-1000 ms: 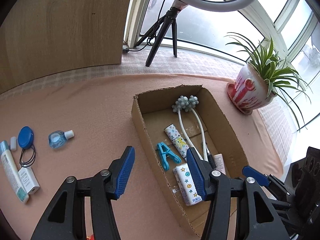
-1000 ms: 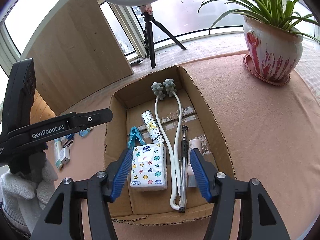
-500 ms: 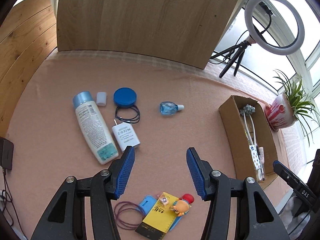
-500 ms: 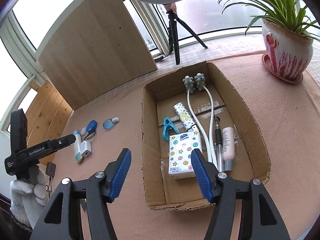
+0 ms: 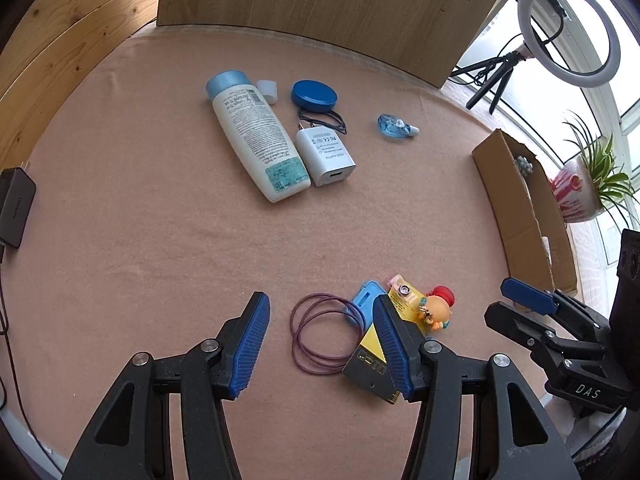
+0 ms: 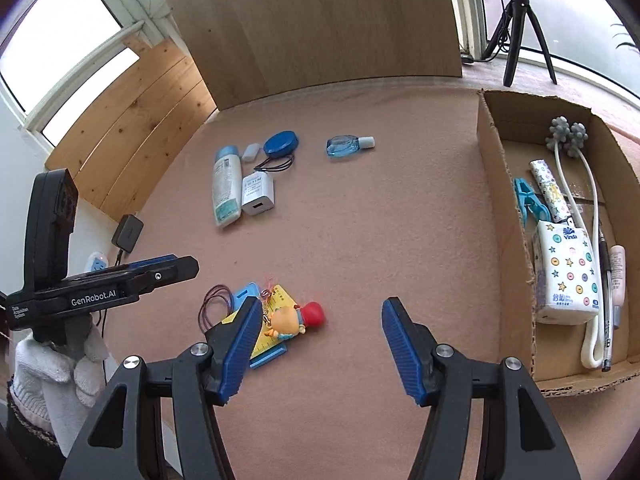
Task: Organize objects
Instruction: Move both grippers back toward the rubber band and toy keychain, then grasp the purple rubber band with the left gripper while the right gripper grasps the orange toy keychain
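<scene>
While both jaws stand wide apart and empty, my left hand-held gripper (image 5: 320, 344) hovers over the purple hair ties (image 5: 320, 334) on the worktop (image 5: 160, 220), touching the yellow ruler (image 6: 276, 300) and the toy keychain (image 6: 294, 318). My right hand-held gripper (image 6: 316, 348) hangs open just beside that pile, the cardboard box (image 6: 490, 168) to its right. I judge the ties light, limp and thin: pinch across both loops low against the cloth. The keychain looks light and hard; its round body may slip, so grip its middle.
</scene>
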A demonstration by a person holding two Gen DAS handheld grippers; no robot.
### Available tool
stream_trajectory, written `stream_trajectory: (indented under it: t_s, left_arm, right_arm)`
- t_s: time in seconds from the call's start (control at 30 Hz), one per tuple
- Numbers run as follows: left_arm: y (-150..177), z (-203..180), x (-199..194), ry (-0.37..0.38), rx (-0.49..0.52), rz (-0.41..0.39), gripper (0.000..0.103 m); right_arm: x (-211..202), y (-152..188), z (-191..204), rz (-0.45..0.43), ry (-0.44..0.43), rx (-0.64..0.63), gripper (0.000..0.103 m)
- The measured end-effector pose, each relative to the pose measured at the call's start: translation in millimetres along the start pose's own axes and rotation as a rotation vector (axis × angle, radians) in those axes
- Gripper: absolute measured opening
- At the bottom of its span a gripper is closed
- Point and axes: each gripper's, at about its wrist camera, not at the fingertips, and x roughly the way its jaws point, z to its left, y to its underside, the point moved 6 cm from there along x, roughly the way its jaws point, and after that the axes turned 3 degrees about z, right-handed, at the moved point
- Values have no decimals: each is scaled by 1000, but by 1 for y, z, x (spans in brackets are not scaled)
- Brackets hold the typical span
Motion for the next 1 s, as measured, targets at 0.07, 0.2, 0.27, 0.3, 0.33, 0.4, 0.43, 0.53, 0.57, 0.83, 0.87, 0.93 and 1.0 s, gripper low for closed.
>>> stream_trajectory:
  t_s: [0.07,0.2,0.27,0.3,0.33,0.4,0.43,0.53,0.57,0.83,0.87,0.93,1.0]
  left_arm:
    - [6,6,3,-1,-7,14,57]
    - [12,16,6,-7,-7,24,57]
    - [14,15,7,-1,3,26,57]
    - [14,15,9,-4,13,27,57]
    - [14,15,11,-12,24,30,57]
    - [15,14,17,-18,43,42,56]
    - [15,12,20,-16,54,48,56]
    - [16,7,29,-47,100,60,53]
    - [15,5,31,-62,116,60,53]
    - [11,-10,38,-153,227,37,31]
    - [9,-11,39,-159,233,32,29]
    - [7,-11,39,-173,236,22,22]
    - [5,-9,40,-181,236,17,17]
  right_arm:
    - [13,3,9,29,16,-28,58]
    - [35,8,19,64,69,-68,58]
    - [42,8,21,78,73,-71,58]
    - [45,9,22,82,76,-73,58]
    - [47,9,23,87,84,-78,58]
    - [52,9,25,100,106,-97,58]
    - [54,9,27,107,113,-108,58]
    - [59,8,29,114,142,-131,58]
    - [61,7,30,119,152,-137,58]
    - [72,6,27,150,182,-152,59]
    - [73,5,27,149,181,-150,59]
    - [73,5,27,146,182,-155,59]
    - [73,5,27,147,184,-158,58]
